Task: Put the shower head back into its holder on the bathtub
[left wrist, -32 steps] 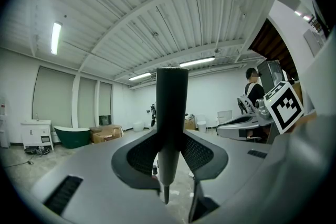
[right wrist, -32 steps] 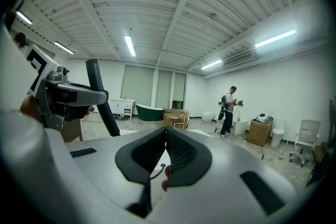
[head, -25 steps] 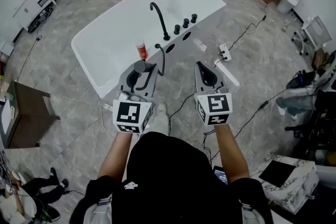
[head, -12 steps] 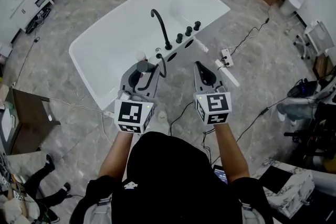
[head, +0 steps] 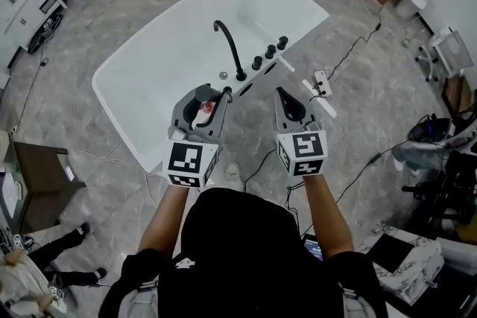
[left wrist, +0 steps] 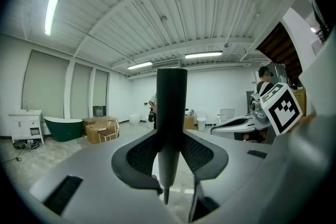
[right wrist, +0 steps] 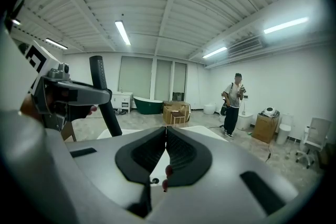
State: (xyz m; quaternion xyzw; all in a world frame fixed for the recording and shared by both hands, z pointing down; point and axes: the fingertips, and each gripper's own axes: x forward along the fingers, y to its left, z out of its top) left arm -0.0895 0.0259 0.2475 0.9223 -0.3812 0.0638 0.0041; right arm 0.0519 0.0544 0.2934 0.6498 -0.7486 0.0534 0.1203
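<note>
The white bathtub (head: 168, 48) lies just ahead of us, black faucet (head: 229, 48) on its near rim. Both hands reach forward, nearly level. Our left tongs (head: 203, 94) clamp the shower head (left wrist: 171, 107) upright; our right tongs (head: 283, 94) are closed on nothing. The hose (head: 226, 92) could snag the faucet and twist the head loose.

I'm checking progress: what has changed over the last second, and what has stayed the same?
Both hand-held grippers moved forward to the bathtub: the left hand-held gripper, with the shower head, now reaches over its near rim. Nothing was taken or released. The left stays clamped on the shower head; the right hand-held gripper stays shut and empty.
</note>
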